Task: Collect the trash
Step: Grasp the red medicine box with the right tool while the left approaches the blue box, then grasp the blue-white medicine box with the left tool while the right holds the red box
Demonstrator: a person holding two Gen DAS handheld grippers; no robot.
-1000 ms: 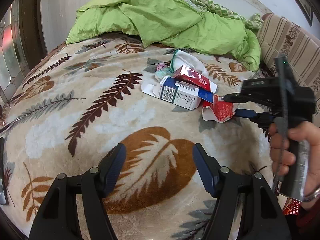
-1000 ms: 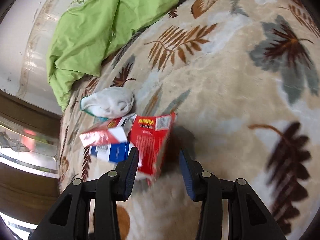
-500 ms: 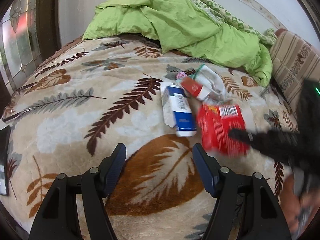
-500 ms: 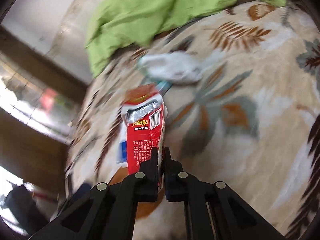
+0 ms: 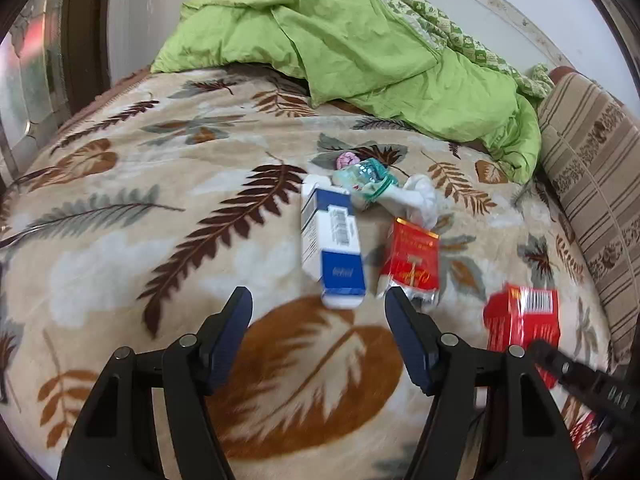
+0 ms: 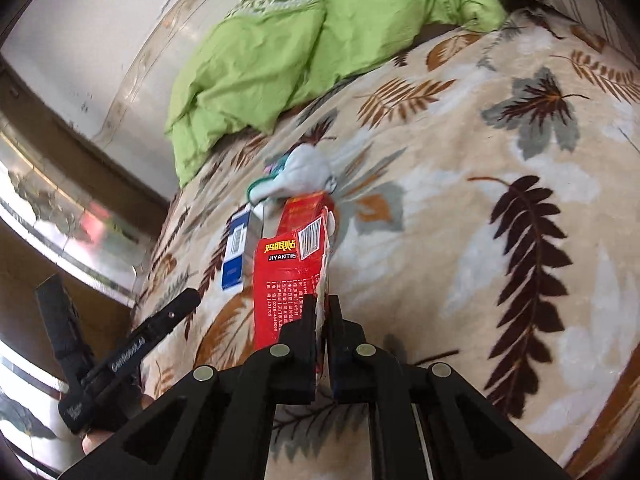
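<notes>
My right gripper (image 6: 322, 310) is shut on a flattened red box (image 6: 290, 276) and holds it above the bed; the box also shows in the left wrist view (image 5: 522, 322) at the lower right. My left gripper (image 5: 318, 304) is open and empty, just in front of a blue and white box (image 5: 332, 240) and a red packet (image 5: 412, 262) lying on the leaf-patterned blanket (image 5: 160, 208). Behind them lie a white crumpled wrapper (image 5: 420, 198), a clear teal wrapper (image 5: 364, 176) and a small pink piece (image 5: 347, 159).
A green quilt (image 5: 360, 52) is bunched at the head of the bed. A striped cushion (image 5: 592, 184) lies along the right side. A dark wooden frame and window (image 5: 44, 60) stand to the left.
My right gripper closed on the red box, lifted it off the pile and carried it back toward me. The blue and white box was turned lengthwise. My left gripper stayed open.
</notes>
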